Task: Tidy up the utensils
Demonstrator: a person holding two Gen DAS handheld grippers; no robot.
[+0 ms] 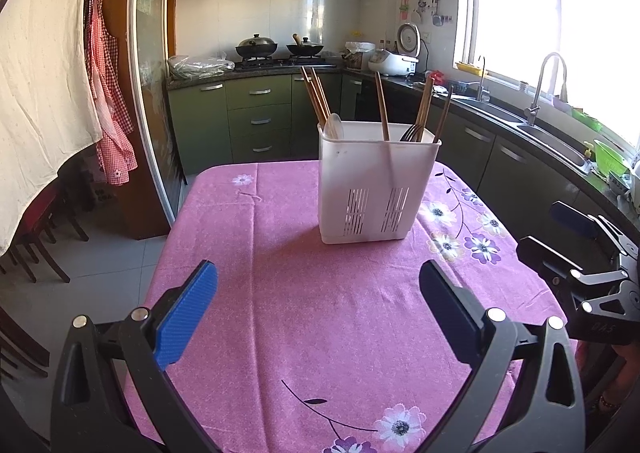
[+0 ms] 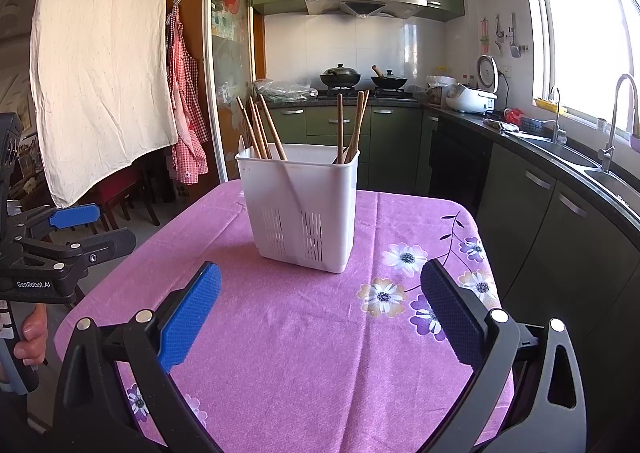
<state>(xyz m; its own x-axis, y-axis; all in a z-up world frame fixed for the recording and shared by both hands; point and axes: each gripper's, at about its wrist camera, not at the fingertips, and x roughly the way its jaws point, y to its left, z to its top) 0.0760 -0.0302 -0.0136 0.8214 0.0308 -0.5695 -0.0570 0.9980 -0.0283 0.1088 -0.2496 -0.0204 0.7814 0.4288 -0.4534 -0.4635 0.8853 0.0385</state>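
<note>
Lower ends of chopsticks (image 2: 260, 129) hidden inside white holder (image 2: 304, 209).

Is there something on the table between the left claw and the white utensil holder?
Nothing visible. Only bare pink tablecloth lies between the open left claw and the holder. The right claw is also open, with cloth alone before it.

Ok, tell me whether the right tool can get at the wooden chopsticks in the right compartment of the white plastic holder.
Probably yes. The right tool is open and empty, the pink floral tablecloth ahead of it is bare, and the wooden chopsticks stand well above the white plastic holder rim.
</note>
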